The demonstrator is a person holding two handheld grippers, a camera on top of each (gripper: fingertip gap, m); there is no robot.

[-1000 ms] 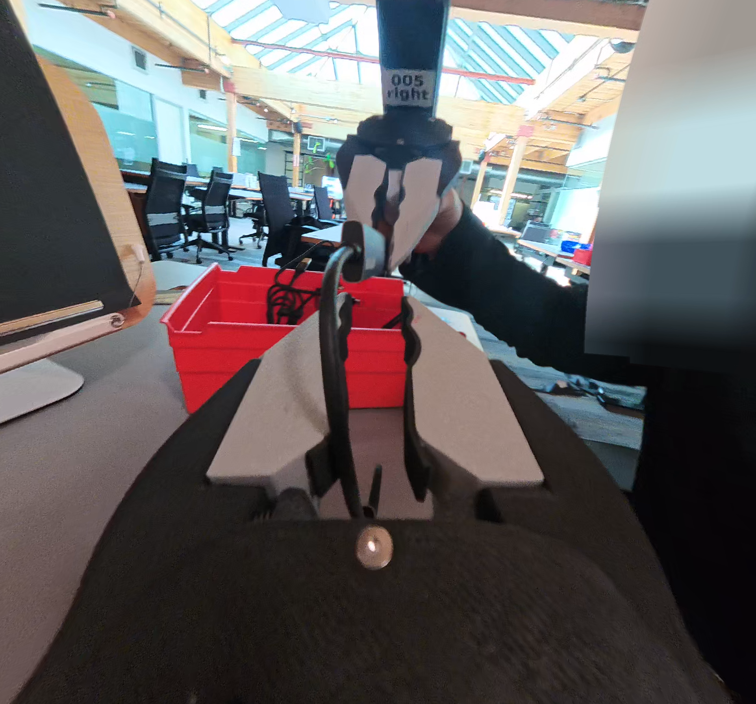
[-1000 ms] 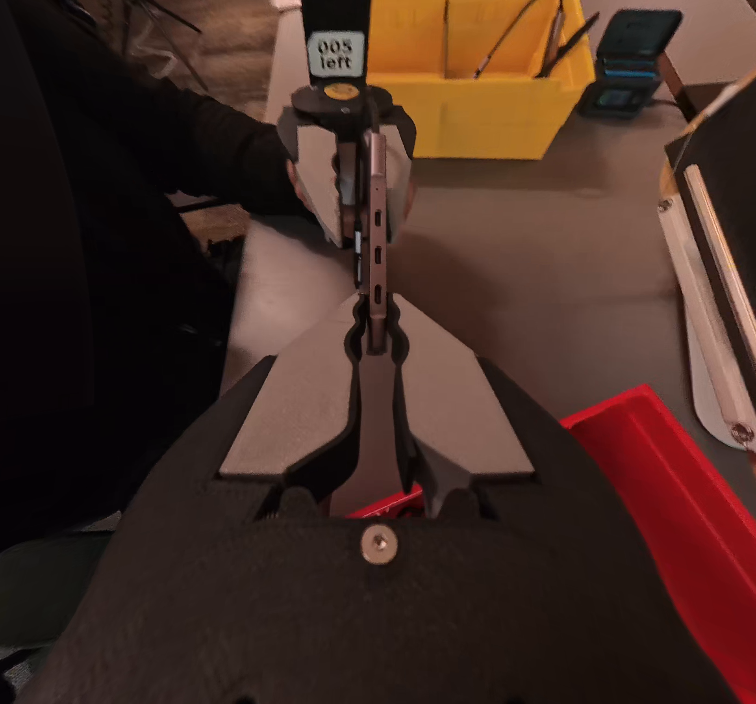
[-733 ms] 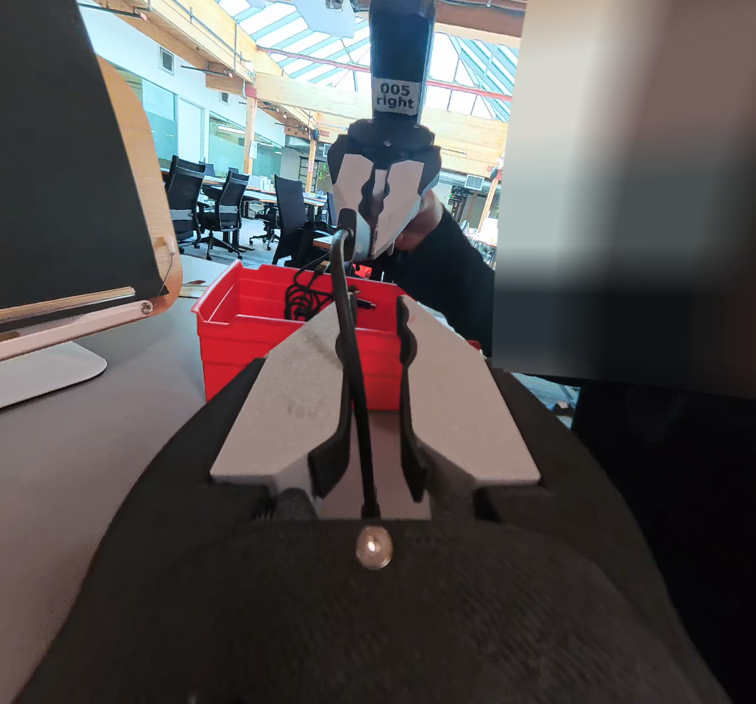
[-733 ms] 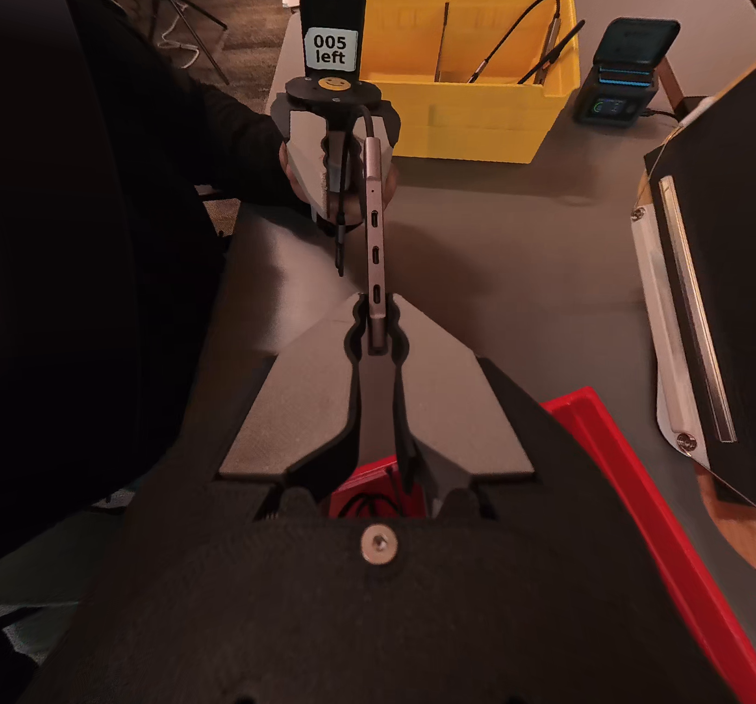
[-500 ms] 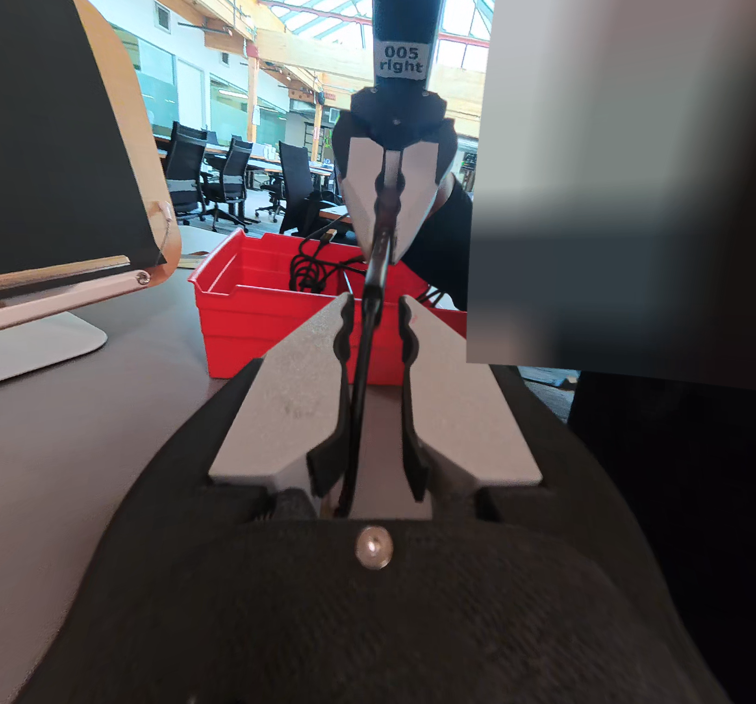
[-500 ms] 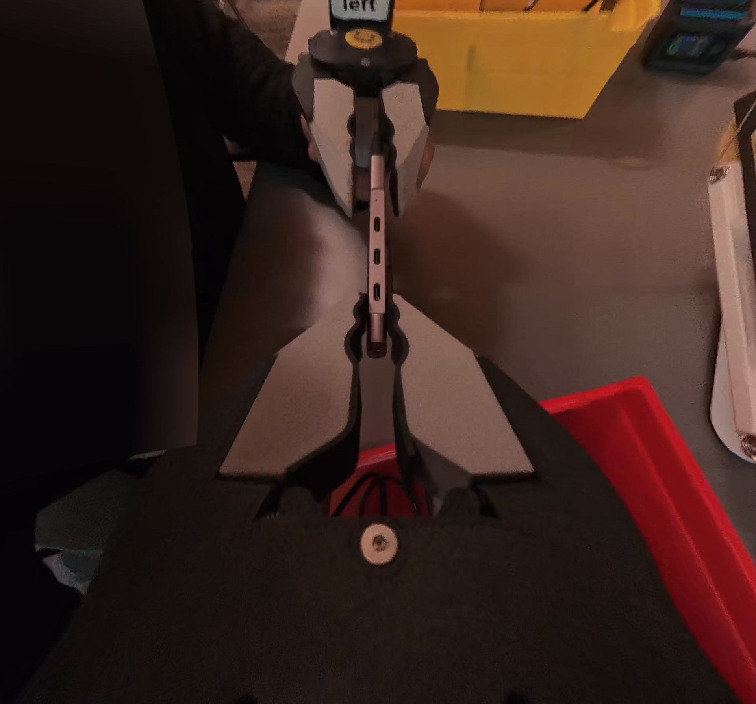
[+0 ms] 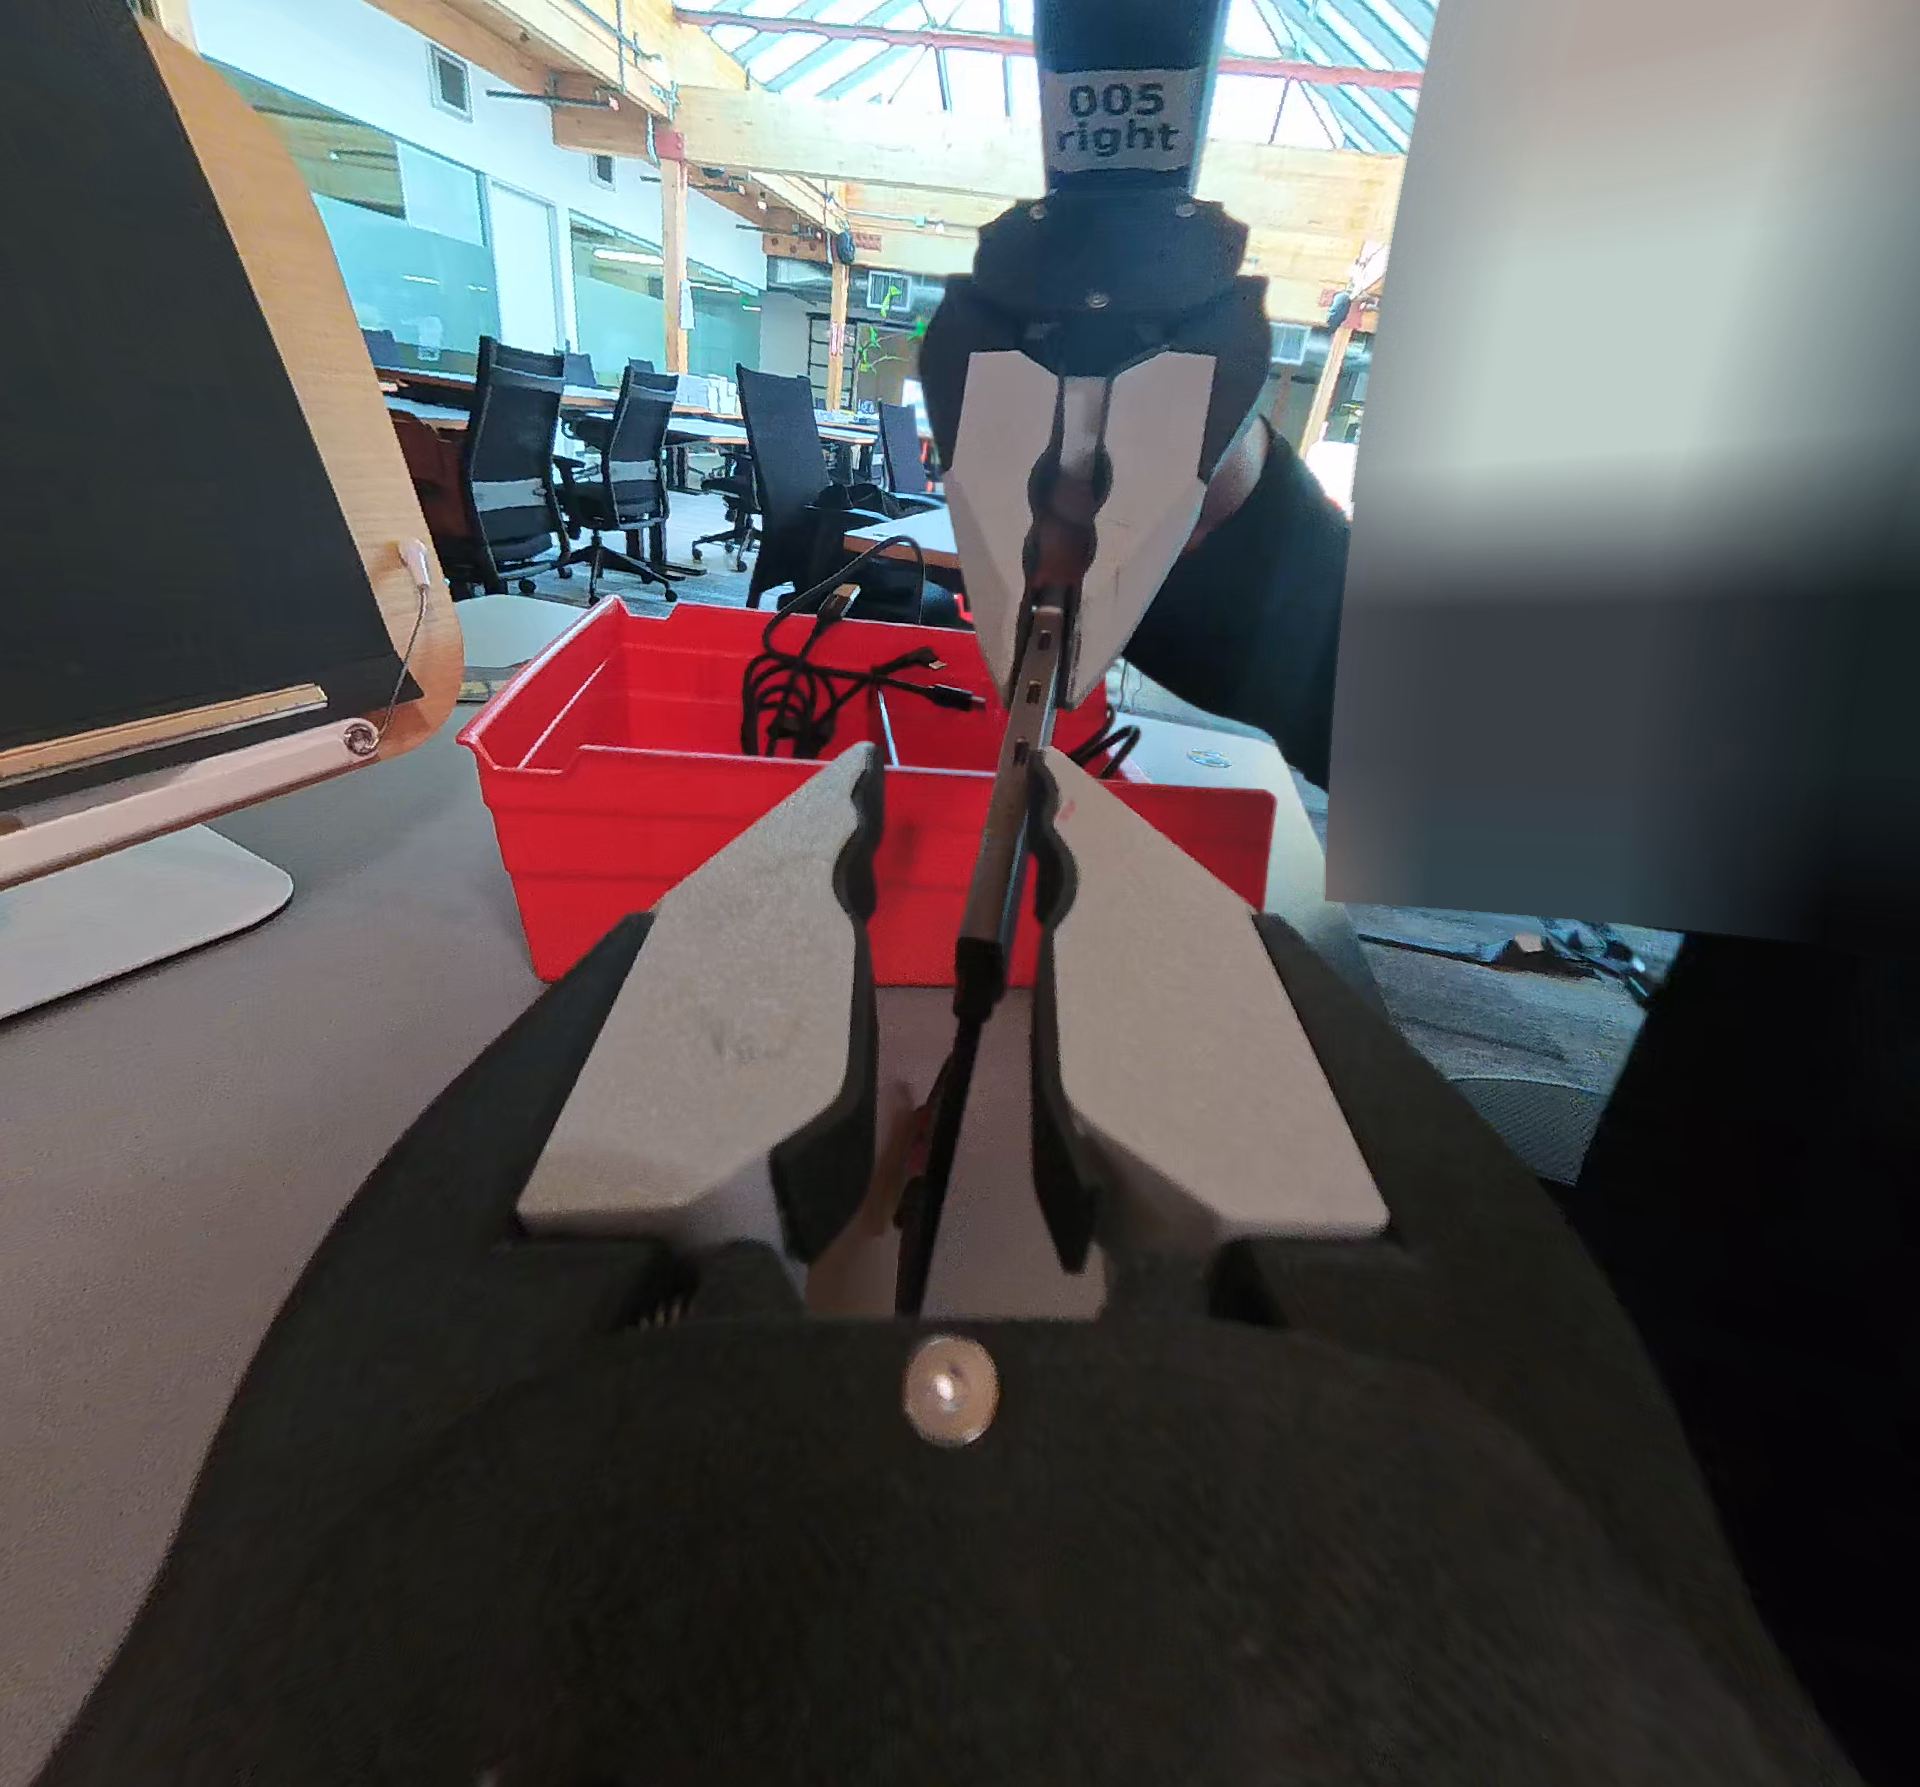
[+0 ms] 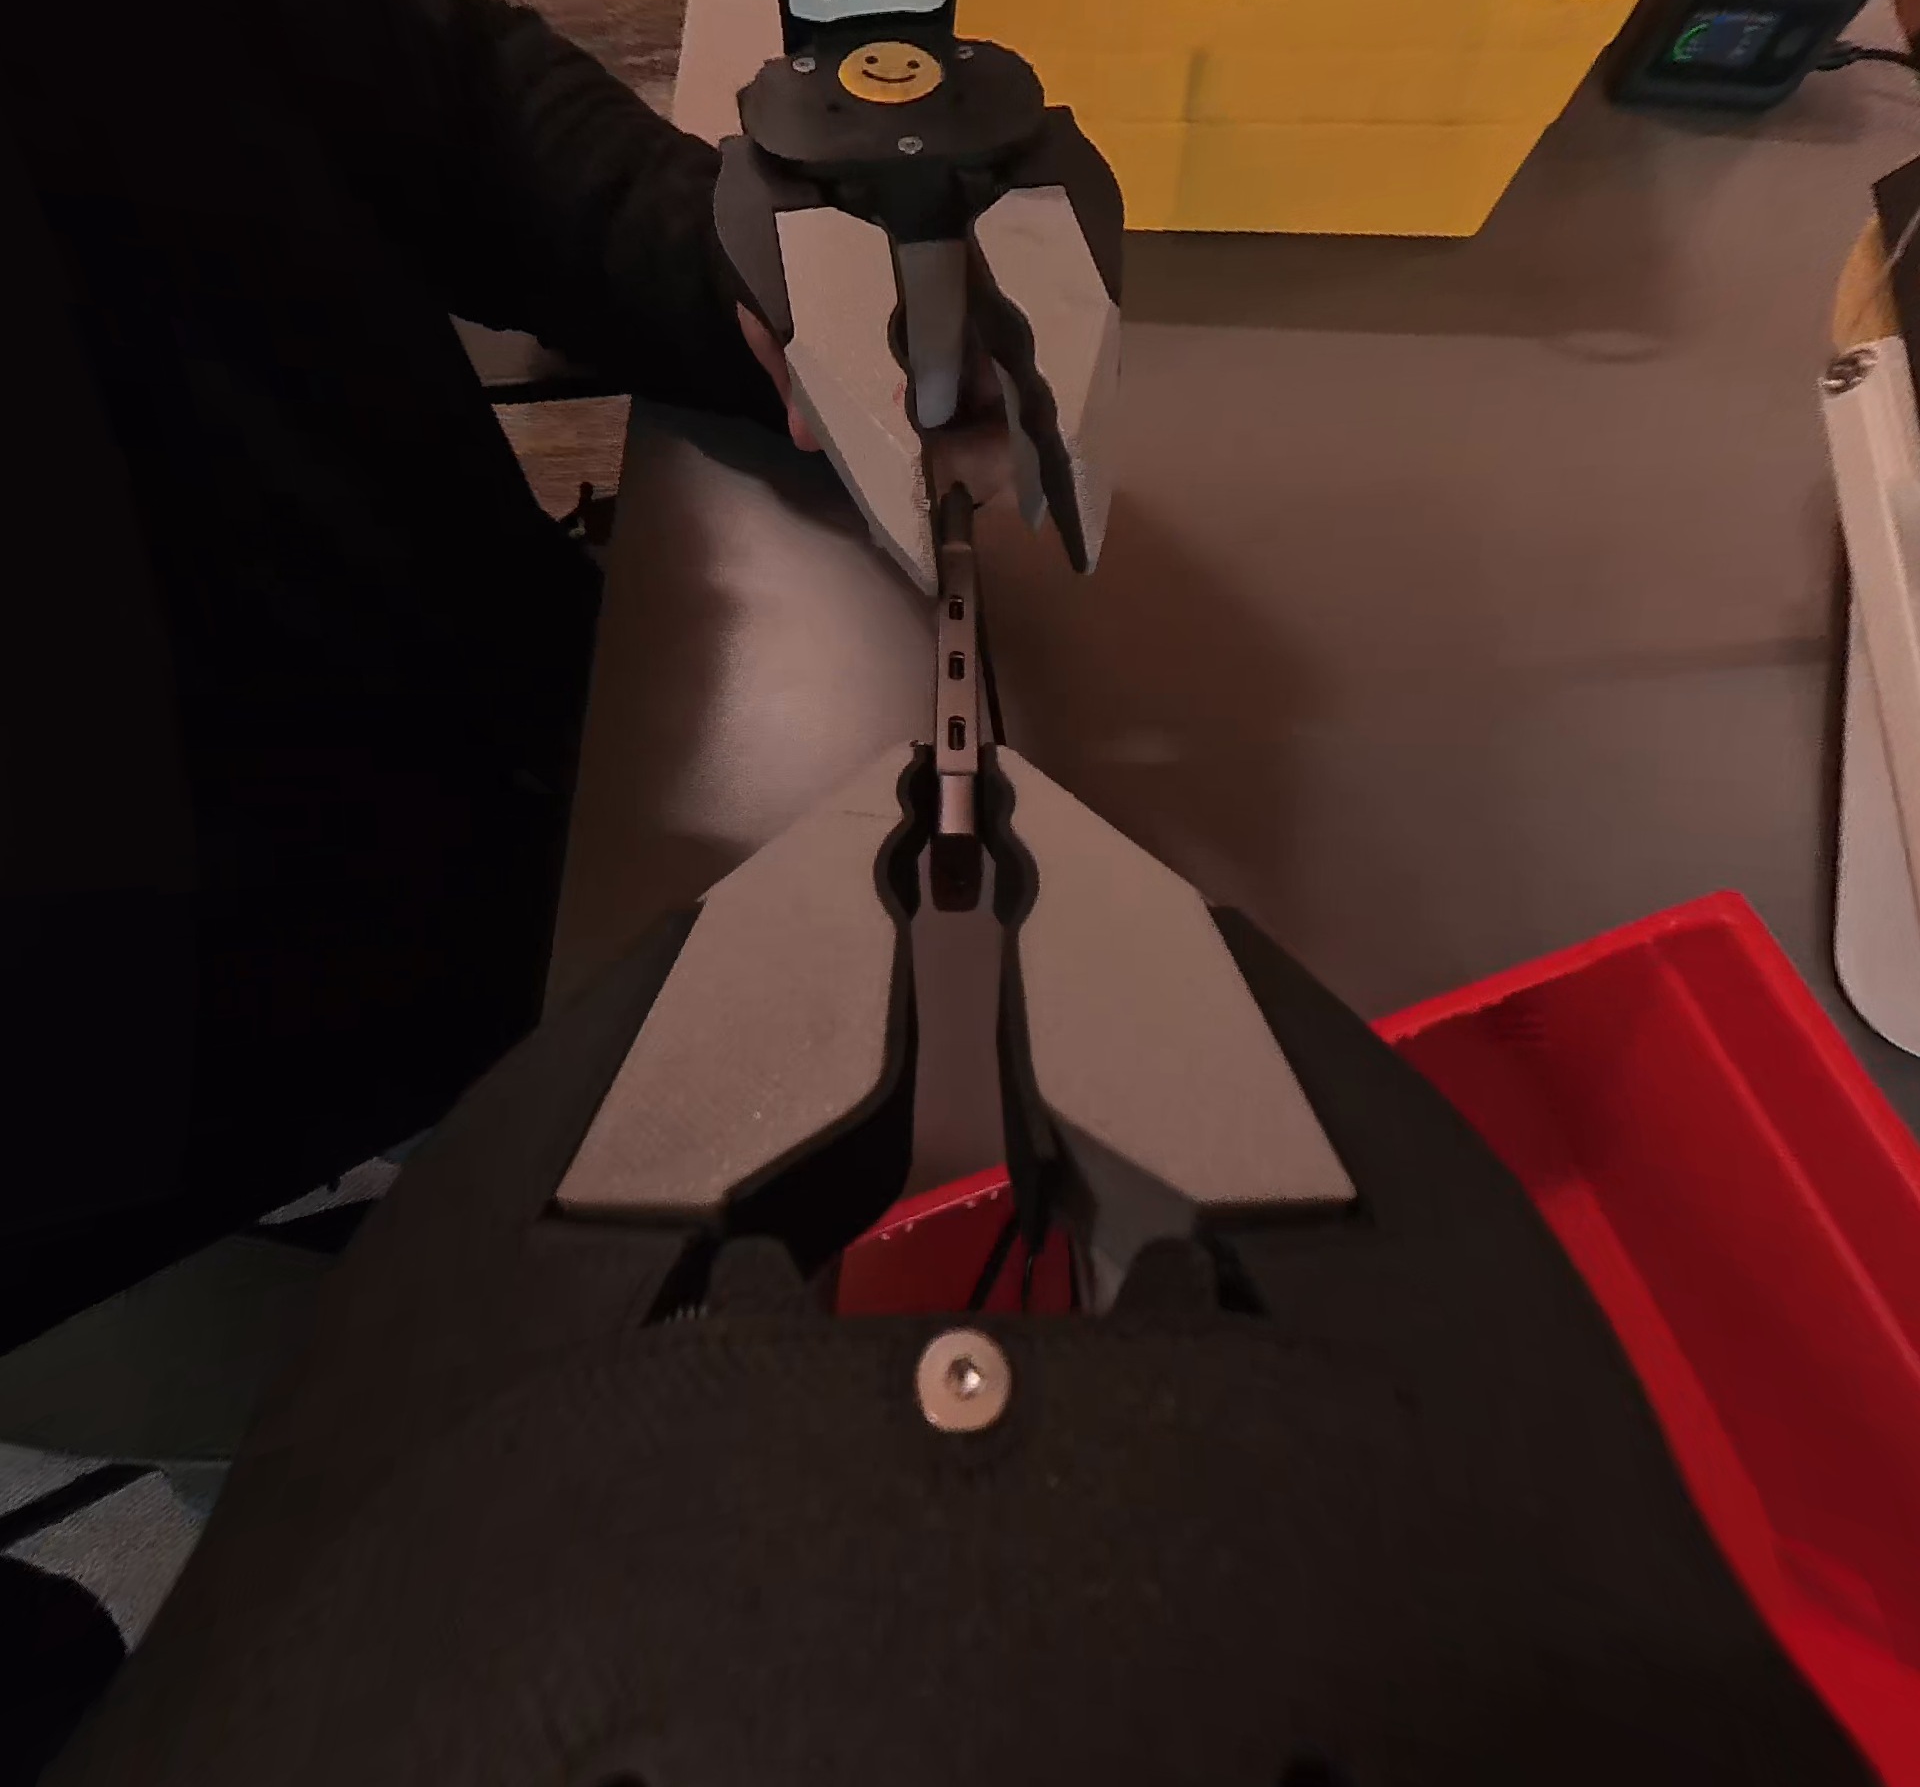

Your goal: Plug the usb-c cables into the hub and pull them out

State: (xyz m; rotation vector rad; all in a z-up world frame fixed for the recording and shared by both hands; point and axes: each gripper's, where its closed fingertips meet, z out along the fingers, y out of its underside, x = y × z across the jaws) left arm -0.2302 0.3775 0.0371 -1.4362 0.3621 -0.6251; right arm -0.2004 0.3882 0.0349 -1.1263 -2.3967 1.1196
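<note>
A slim grey usb-c hub [image 8: 956,657] with a row of ports is held in the air between the two grippers. My right gripper [image 8: 956,766] is shut on its near end; it also shows in the left wrist view [image 7: 1047,688]. My left gripper [image 7: 951,771] is open, with the hub [image 7: 1006,844] lying between its fingers against the right one. The hub's black cable tail [image 7: 940,1114] runs back between those fingers. In the right wrist view the left gripper [image 8: 1003,574] stands spread around the hub's far end.
A red bin [image 7: 727,833] with coiled black cables [image 7: 810,698] stands just behind the grippers; it also shows in the right wrist view [image 8: 1662,1166]. A yellow bin [image 8: 1299,96] and a small dark device [image 8: 1745,44] are farther off. A monitor [image 7: 156,387] stands at the left. The left gripper's tips are roughly 4 cm from the right gripper's.
The two grippers have come closer together. The hub's cable, bent between the left fingers before, now runs straight, and the hub's far end sits between them. The right gripper kept hold of the hub.
</note>
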